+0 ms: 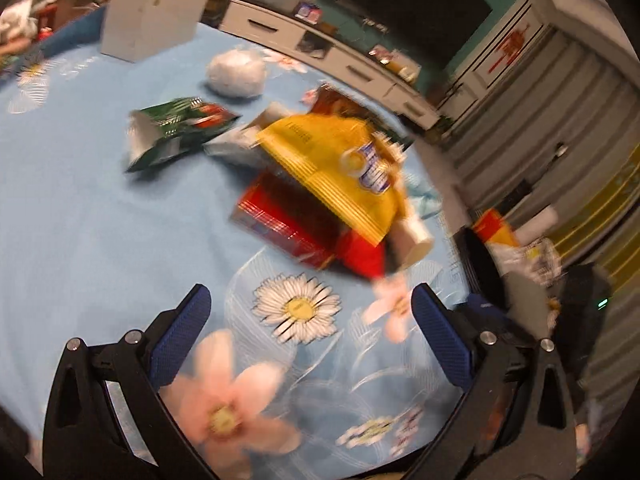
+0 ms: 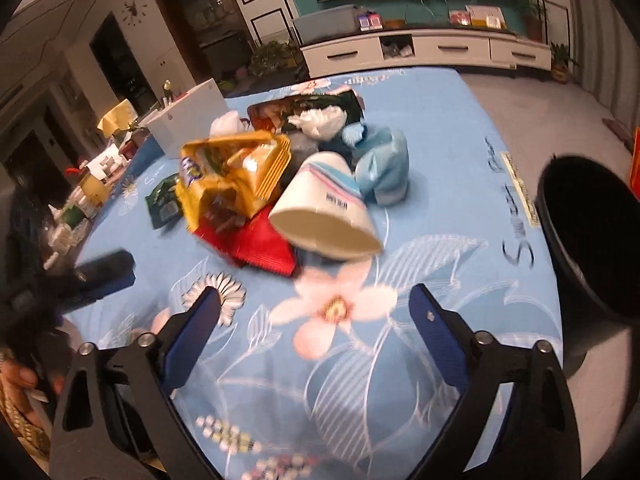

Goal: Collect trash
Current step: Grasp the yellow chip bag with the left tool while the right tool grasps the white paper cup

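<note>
A pile of trash lies on the blue flowered tablecloth [image 2: 440,128]: a yellow snack bag [image 2: 228,172], a red packet [image 2: 260,248] under it, a tipped paper cup [image 2: 324,212], a crumpled light-blue bag [image 2: 384,168], white tissue [image 2: 320,120] and a green bag [image 2: 164,200]. My right gripper [image 2: 316,300] hovers open just short of the cup, with nothing between its pads. My left gripper [image 1: 310,300] is open too, short of the red packet [image 1: 280,220] and the yellow bag [image 1: 340,168]. A green bag [image 1: 176,132] and a white wad [image 1: 236,70] lie beyond.
A black bin [image 2: 588,232] stands off the table's right edge. A white box [image 2: 188,120] sits at the far left of the table. Clutter lines the left side. A white TV cabinet [image 2: 440,50] runs along the far wall.
</note>
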`<action>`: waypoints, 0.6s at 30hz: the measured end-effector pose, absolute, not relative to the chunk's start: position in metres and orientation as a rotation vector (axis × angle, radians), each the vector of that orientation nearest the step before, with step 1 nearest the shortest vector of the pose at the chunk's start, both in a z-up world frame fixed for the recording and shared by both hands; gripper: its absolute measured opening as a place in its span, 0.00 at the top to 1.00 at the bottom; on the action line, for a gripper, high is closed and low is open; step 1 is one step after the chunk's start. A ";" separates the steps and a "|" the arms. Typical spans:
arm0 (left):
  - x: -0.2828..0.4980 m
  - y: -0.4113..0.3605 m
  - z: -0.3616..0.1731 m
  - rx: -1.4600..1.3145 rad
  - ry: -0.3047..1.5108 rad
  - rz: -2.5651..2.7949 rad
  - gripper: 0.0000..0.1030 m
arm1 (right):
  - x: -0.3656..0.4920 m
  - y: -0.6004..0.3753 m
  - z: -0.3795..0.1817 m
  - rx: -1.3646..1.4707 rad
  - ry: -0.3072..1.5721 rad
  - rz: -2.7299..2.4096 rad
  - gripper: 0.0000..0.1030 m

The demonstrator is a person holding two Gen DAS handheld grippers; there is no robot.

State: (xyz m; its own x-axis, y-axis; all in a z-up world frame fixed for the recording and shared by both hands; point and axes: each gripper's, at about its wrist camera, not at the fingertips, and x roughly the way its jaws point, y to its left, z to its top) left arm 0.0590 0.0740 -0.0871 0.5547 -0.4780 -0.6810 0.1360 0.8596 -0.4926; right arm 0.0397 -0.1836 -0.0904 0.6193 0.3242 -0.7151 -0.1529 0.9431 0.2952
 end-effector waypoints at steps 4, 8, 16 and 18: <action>0.089 0.065 -0.080 -0.497 0.887 -0.428 0.03 | 0.065 -0.175 -0.092 0.145 0.839 0.275 0.18; 0.118 0.053 -0.083 -0.508 0.880 -0.416 0.04 | 0.086 -0.165 -0.098 0.082 0.824 0.284 0.20; 0.144 0.032 -0.098 -0.485 0.937 -0.385 0.43 | 0.108 -0.151 -0.112 -0.029 0.825 0.290 0.43; 0.143 0.031 -0.097 -0.477 0.934 -0.392 0.50 | 0.103 -0.151 -0.108 -0.046 0.797 0.296 0.55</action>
State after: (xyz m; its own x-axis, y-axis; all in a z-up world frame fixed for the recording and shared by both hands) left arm 0.1435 0.0311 -0.0974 0.5386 -0.5157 -0.6663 0.1147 0.8284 -0.5483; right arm 0.1031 -0.1506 -0.1077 0.6597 0.2440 -0.7108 -0.2782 0.9579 0.0707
